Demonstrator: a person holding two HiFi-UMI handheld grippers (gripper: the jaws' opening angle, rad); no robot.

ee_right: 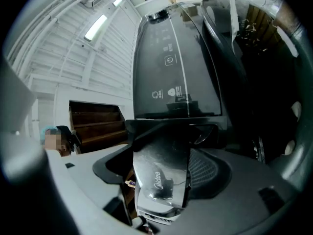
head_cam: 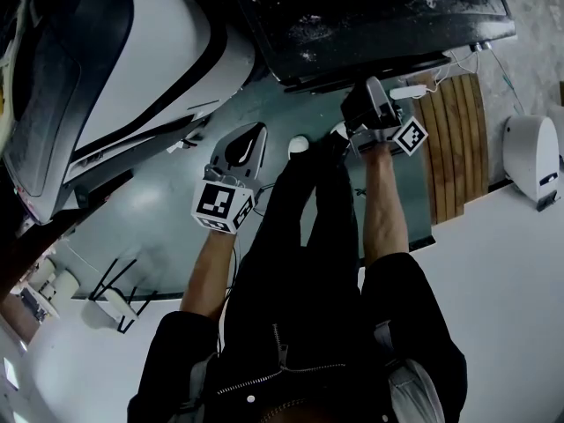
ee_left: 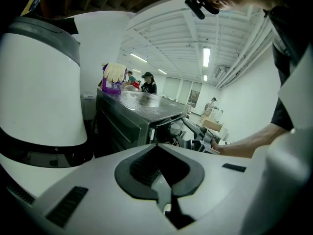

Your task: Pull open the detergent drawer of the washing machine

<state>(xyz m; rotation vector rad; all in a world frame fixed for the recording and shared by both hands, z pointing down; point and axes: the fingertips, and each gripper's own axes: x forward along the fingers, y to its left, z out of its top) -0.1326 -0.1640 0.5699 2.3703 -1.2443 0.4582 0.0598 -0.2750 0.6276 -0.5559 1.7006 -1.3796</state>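
Head view: the right gripper (head_cam: 368, 95) meets the washer's (head_cam: 379, 7) edge at 12 o'clock, with the left gripper (head_cam: 247, 148) apart at its 8 o'clock. Left gripper view: jaws together, empty. Right gripper view: jaws clamp the drawer (ee_right: 159, 170), at 6 o'clock below the panel (ee_right: 171, 82).

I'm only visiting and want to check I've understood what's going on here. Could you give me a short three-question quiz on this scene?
1. True or false: the left gripper holds nothing.
2. The right gripper is: A open and empty; B shut on the drawer; C shut on a cloth.
3. Fill in: the print on the drawer front reads ____.

Key: 1 true; 2 B; 3 Midea.
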